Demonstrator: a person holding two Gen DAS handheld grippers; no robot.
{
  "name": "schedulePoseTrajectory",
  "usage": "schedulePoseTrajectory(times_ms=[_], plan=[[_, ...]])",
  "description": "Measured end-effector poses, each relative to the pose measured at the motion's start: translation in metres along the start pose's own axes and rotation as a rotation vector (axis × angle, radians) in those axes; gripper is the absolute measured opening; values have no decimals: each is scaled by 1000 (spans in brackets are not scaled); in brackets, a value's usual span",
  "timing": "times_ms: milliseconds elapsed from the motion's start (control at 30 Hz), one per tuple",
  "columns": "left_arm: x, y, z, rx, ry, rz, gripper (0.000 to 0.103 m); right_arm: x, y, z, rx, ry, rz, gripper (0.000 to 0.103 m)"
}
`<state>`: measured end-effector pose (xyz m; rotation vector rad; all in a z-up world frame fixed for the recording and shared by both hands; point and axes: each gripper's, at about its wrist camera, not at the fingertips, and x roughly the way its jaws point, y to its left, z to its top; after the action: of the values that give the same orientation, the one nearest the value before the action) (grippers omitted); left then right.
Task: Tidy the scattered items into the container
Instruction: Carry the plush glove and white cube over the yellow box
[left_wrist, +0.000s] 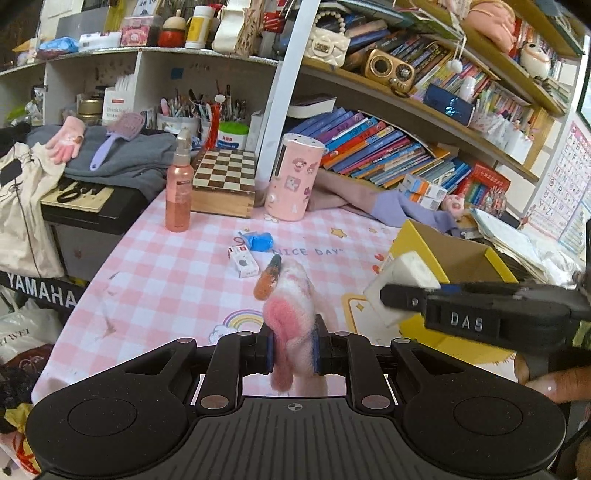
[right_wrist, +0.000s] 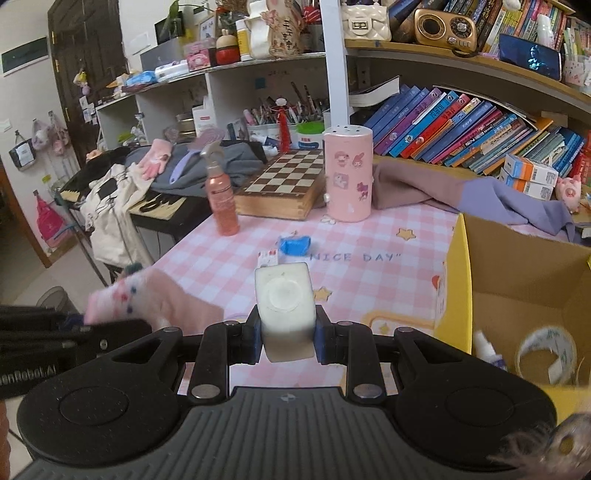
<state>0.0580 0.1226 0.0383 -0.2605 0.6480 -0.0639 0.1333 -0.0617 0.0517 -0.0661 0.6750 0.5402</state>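
Note:
My left gripper (left_wrist: 293, 350) is shut on a fuzzy pink-and-white sock (left_wrist: 291, 306) with an orange toe, held above the pink checked tablecloth; the sock also shows in the right wrist view (right_wrist: 147, 299). My right gripper (right_wrist: 287, 339) is shut on a white square bottle (right_wrist: 285, 306), which also shows in the left wrist view (left_wrist: 402, 284) next to the yellow cardboard box (left_wrist: 454, 254). The box (right_wrist: 458, 280) stands open at the right with a tape roll (right_wrist: 546, 354) and a small bottle (right_wrist: 487, 350) inside. A blue packet (left_wrist: 260, 242) and a small white carton (left_wrist: 243, 261) lie on the cloth.
A pink spray bottle (left_wrist: 180, 184), a wooden chess box (left_wrist: 225, 181) and a pink cylinder with stickers (left_wrist: 293, 177) stand at the back of the table. Pink and purple cloth (left_wrist: 388, 203) lies behind the box. Shelves of books (left_wrist: 388, 147) line the back. A keyboard with clothes stands at the left.

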Motion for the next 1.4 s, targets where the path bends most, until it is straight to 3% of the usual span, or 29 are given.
schedulePoseTrajectory(times_ms=[600,1400], plan=[[-43,-16,-45,41,39,-79,17,-69,18,-69,97,1,-78,24],[-16,-88,-64,170,155,-289,17,-128,-32,-119,251,20,-280,24]])
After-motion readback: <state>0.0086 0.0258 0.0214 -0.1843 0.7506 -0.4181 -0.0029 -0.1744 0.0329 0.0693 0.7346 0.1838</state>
